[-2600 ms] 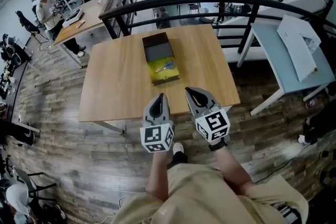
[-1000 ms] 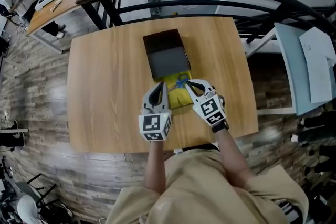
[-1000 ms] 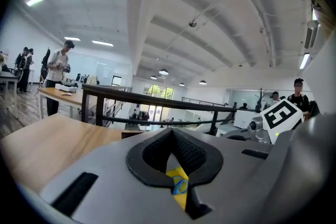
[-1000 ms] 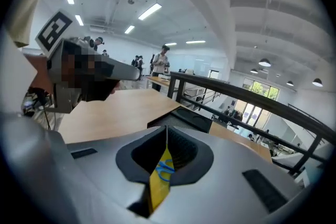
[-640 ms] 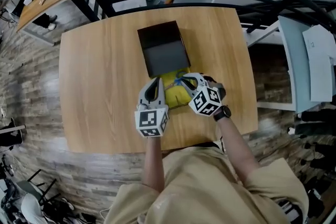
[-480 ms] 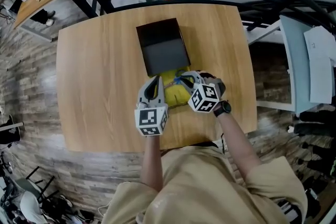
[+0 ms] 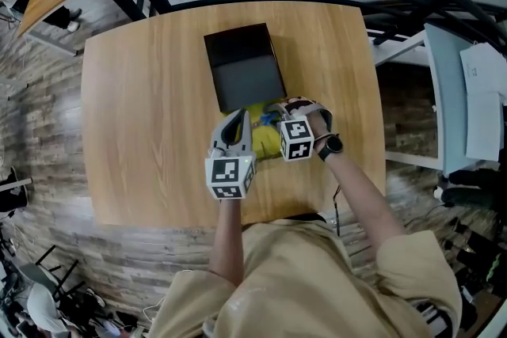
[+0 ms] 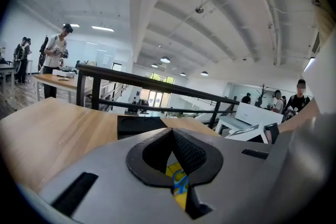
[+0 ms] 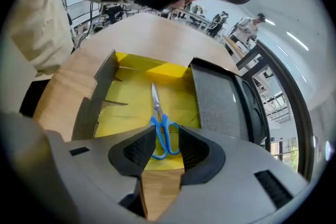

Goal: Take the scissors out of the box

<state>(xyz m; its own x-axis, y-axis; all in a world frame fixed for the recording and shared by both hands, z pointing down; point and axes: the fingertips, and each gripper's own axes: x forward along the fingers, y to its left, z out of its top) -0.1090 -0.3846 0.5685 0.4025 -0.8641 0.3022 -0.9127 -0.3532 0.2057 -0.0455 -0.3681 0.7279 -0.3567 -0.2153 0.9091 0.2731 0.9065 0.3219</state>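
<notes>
Right gripper view: scissors (image 9: 156, 105) lie flat on the yellow floor of the open box (image 9: 128, 113). They have two blue loop handles and short silver blades, closed. The handles are nearest the camera and the blades point toward the far wall. The box has grey cardboard side flaps. Its lid (image 9: 215, 102), dark with a grey lining, lies folded back on the right, on the wooden table (image 9: 147, 34). The right gripper (image 9: 164, 134) points steeply down over the near end of the box. Its jaws have just been opening and now stand apart. The blue handles show in the gap between them, but neither pad presses on them. Left gripper view: the left gripper (image 8: 172, 134) is aimed nearly level across the table, with its jaw tips together and nothing gripped. A sliver of yellow and blue shows through the slot below the tips. Beyond are the box's dark lid, a black railing (image 8: 131, 77) and people standing far off. Head view: both grippers sit at the near, yellow end of the box, the left gripper (image 7: 240, 116) at its left edge and the right gripper (image 7: 279, 116) over its right side. The only print is the square black-and-white marker on each gripper's cube. Both forearms reach forward from the body. The right wrist is bent downward and wears a dark watch (image 7: 330, 145).
</notes>
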